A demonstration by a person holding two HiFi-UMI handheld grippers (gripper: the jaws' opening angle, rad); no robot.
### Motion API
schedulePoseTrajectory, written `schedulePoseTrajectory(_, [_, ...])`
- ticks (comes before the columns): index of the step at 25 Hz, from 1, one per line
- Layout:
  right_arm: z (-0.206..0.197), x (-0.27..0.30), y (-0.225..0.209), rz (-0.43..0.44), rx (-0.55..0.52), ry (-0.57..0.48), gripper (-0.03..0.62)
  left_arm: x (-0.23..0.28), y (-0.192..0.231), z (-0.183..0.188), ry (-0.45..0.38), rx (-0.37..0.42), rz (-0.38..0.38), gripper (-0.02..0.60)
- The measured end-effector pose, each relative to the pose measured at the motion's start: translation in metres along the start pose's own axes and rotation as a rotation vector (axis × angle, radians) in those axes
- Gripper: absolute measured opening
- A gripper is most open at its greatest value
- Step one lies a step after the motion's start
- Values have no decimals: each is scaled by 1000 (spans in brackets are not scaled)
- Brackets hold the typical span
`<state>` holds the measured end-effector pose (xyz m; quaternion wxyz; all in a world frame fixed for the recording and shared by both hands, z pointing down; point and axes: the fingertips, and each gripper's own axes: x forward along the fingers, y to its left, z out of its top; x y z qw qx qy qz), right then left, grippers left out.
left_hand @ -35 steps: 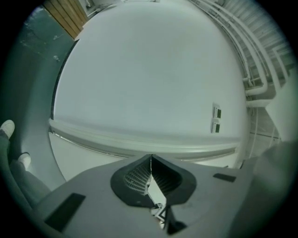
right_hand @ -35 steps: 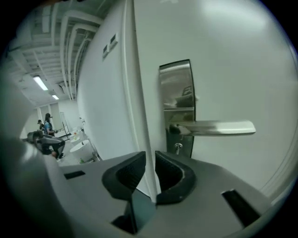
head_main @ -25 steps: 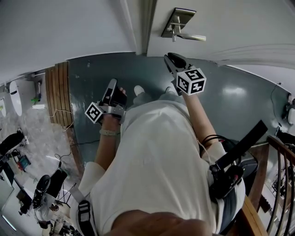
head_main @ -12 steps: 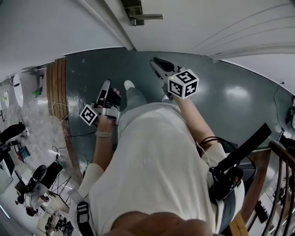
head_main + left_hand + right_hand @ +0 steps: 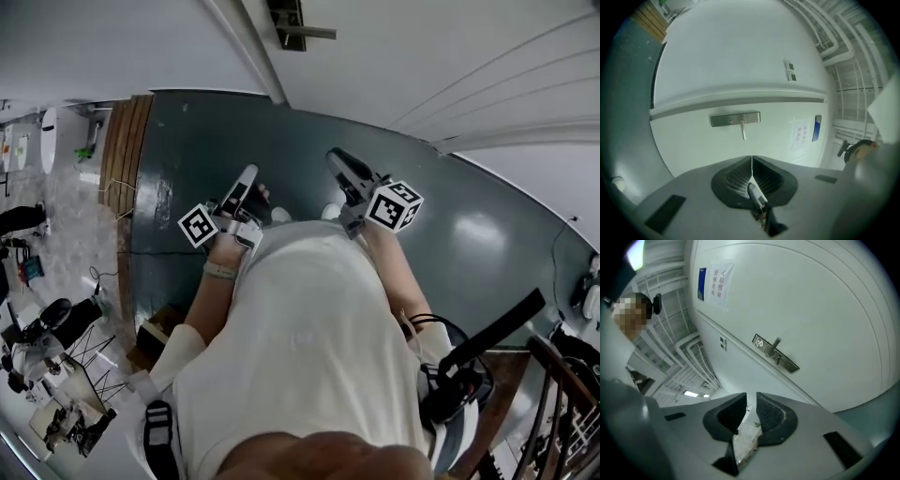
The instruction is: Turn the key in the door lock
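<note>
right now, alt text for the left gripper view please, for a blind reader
The left gripper, jaws closed together with nothing between them, points at a white door it does not touch. A metal handle plate with a lever sits straight ahead on it; a paper notice and a blue sign hang to its right.

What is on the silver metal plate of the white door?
A thin silver lever handle sticks out of the plate. Whether a key sits in its lock is too small to tell.
</note>
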<state>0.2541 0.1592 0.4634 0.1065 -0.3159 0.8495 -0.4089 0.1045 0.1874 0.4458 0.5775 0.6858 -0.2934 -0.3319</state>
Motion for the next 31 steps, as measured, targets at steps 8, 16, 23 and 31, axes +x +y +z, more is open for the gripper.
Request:
schedulePoseTrajectory(8, [-3,-6,-4,38,116,-48,54,13,6,-18,35,-15,-32,9])
schedulePoseTrajectory(16, [-19,22,11,60,161,-41,54,-14,-1,4,2,18,-27,8])
schedulePoseTrajectory(23, [-26,31,14,81,182,-14,54,-16,-2,9,-5,23,-47,8])
schedulePoseTrajectory(31, [-32,28,21,68,174,-3,54,-23,-8,10,-9,-1,-82,8])
